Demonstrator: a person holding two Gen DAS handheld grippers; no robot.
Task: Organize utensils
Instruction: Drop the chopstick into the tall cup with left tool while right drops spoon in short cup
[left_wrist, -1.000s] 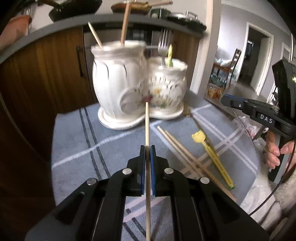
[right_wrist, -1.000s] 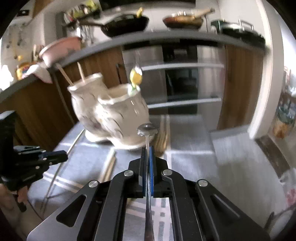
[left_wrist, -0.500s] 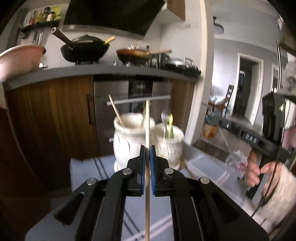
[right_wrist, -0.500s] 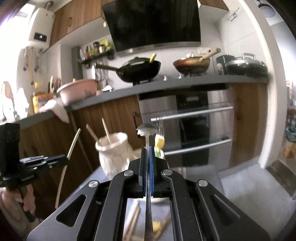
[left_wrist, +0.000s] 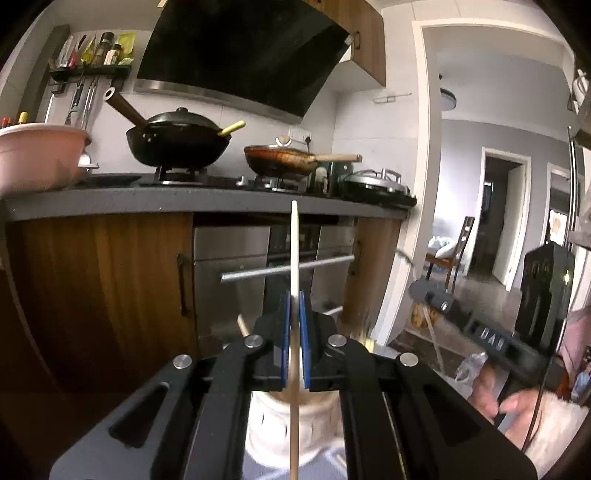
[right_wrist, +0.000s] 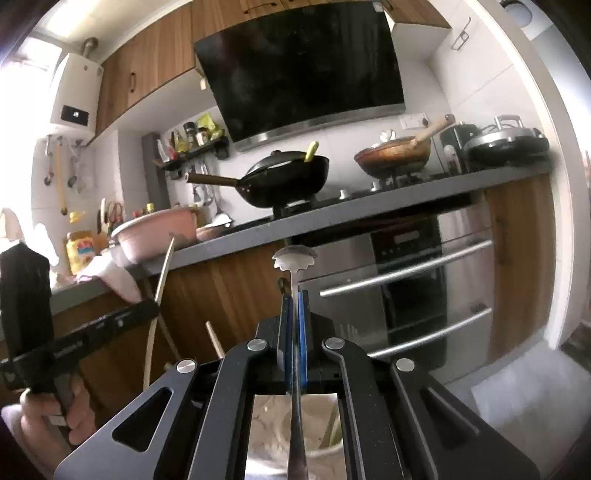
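Plainly, a pale chopstick (left_wrist: 294, 251) is clamped between the blue pads of the left gripper (left_wrist: 294, 295), its tip raised in front of the oven (left_wrist: 258, 266); its lower end is cut off by the bottom edge of the left view. In the right view the same gripper (right_wrist: 147, 314) is seen from the side at the left, gripped by a hand (right_wrist: 55, 417), and the chopstick (right_wrist: 162, 280) is seen crossing it, upright and slightly tilted.

A metal utensil (right_wrist: 294, 262) with a scalloped end is pinched by the right gripper (right_wrist: 294, 295); whether it is a spoon or a fork cannot be told, since its other end is cut off below. The right gripper (left_wrist: 428, 291) is blurred at the right of the left view, where the piece it carries cannot be made out, and the hand (left_wrist: 498, 395) holding it is partly hidden.

A white holder (left_wrist: 280, 432) is largely covered by the left gripper's body, and only a blurred part of its rim and wall is shown. In the right view it (right_wrist: 273, 417) is glimpsed through the gap in the gripper frame. A wooden stick (right_wrist: 214, 343) is seen rising from behind the frame, its base hidden.
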